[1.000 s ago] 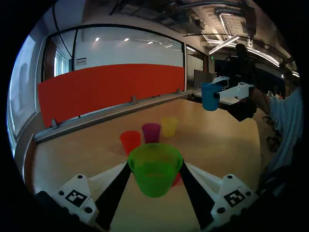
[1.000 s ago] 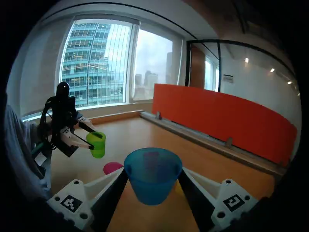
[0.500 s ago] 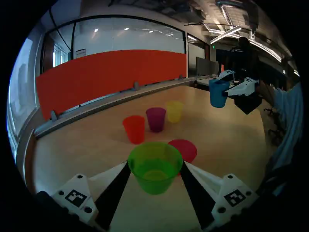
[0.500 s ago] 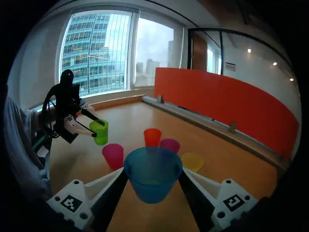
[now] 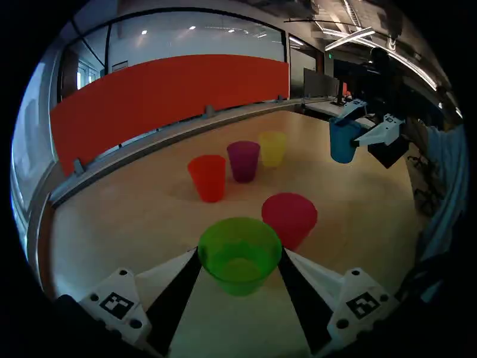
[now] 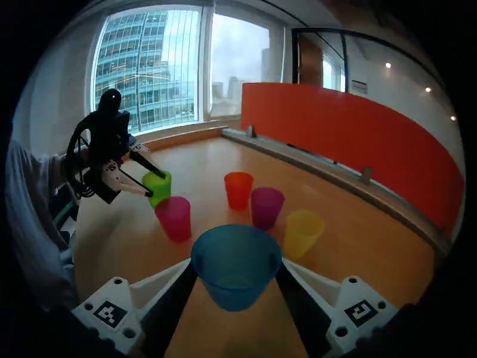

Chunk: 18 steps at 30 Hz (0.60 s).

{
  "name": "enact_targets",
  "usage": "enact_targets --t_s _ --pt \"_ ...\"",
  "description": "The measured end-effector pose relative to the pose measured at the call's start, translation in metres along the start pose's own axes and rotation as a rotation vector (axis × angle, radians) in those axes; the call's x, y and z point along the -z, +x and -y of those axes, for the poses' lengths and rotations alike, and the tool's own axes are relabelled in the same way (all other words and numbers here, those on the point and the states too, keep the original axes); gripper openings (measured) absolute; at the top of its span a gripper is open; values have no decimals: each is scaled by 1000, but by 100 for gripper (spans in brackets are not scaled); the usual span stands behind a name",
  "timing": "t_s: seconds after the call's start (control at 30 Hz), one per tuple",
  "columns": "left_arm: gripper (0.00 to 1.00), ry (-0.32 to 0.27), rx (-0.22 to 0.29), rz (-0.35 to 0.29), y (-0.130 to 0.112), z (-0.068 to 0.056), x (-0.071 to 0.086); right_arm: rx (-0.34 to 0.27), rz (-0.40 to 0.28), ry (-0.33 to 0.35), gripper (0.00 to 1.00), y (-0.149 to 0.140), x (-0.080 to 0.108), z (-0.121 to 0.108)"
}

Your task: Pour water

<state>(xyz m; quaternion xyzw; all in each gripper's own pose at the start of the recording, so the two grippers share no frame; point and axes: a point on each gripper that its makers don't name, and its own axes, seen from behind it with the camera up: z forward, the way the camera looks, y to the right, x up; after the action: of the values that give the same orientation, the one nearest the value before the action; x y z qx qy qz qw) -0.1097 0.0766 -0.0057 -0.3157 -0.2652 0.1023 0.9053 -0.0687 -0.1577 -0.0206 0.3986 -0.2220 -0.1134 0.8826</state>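
Observation:
My left gripper (image 5: 239,262) is shut on a green cup (image 5: 239,253), held upright above the wooden table (image 5: 119,227). My right gripper (image 6: 236,274) is shut on a blue cup (image 6: 236,268), also upright above the table. Standing on the table are a pink cup (image 5: 289,219), an orange cup (image 5: 207,177), a purple cup (image 5: 243,160) and a yellow cup (image 5: 272,148). The left gripper view also catches the blue cup (image 5: 343,139) in the right gripper (image 5: 358,134) at far right. In the right gripper view the green cup (image 6: 158,187) sits in the left gripper (image 6: 152,182), just behind the pink cup (image 6: 174,218).
A red partition (image 5: 161,98) with a metal rail runs along the table's far edge. Large windows (image 6: 149,71) stand beyond the table. A person's sleeve (image 6: 30,238) is at the left of the right gripper view.
Both grippers have tilted down and moved lower toward the table, so the standing cups show fuller. The pink cup now appears whole beside the green cup. Both cups stay held.

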Motion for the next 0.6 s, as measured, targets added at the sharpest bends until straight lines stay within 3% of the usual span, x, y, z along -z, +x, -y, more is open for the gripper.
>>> enact_targets --t_s 0.6 --pt "90 -4 -22 43 -15 -1 -14 -4 43 -6 91 -23 -2 -2"
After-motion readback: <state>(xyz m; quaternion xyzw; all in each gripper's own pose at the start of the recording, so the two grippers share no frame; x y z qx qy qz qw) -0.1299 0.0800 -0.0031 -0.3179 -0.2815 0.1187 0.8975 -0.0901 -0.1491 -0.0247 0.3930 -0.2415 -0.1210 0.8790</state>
